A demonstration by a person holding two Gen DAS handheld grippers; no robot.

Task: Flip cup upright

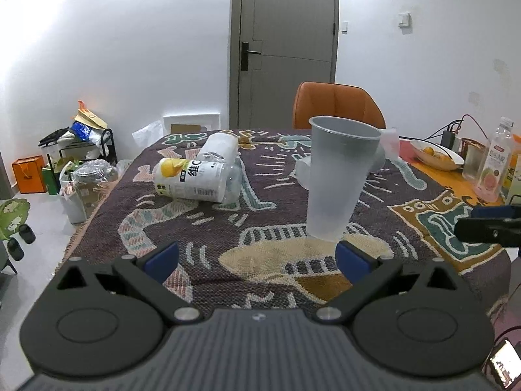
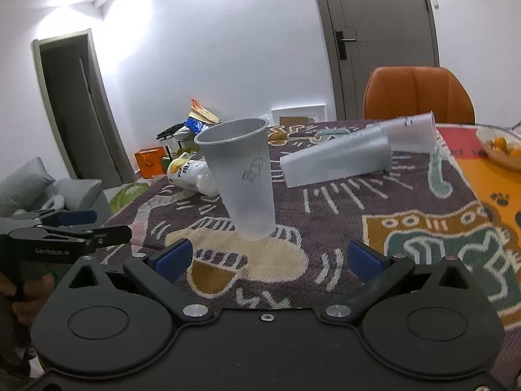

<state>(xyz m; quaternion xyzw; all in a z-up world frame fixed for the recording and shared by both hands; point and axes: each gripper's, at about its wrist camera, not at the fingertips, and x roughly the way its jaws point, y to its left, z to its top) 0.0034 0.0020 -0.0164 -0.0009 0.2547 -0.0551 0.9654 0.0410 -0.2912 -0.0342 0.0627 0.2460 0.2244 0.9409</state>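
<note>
Cup (image 1: 338, 176): upright on tabletop (image 1: 202, 238), seemingly untouched, just ahead of your wide-open, empty left gripper (image 1: 257, 257) and right gripper (image 2: 268, 257).

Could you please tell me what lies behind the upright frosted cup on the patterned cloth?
Behind the upright cup lie nested frosted cups on their side and a lemon-label bottle, with an orange chair beyond. The cup's wall partly hides the nested cups in the left wrist view.

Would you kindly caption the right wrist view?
Frosted cup stands upright on patterned cloth; open right gripper nearby.
</note>
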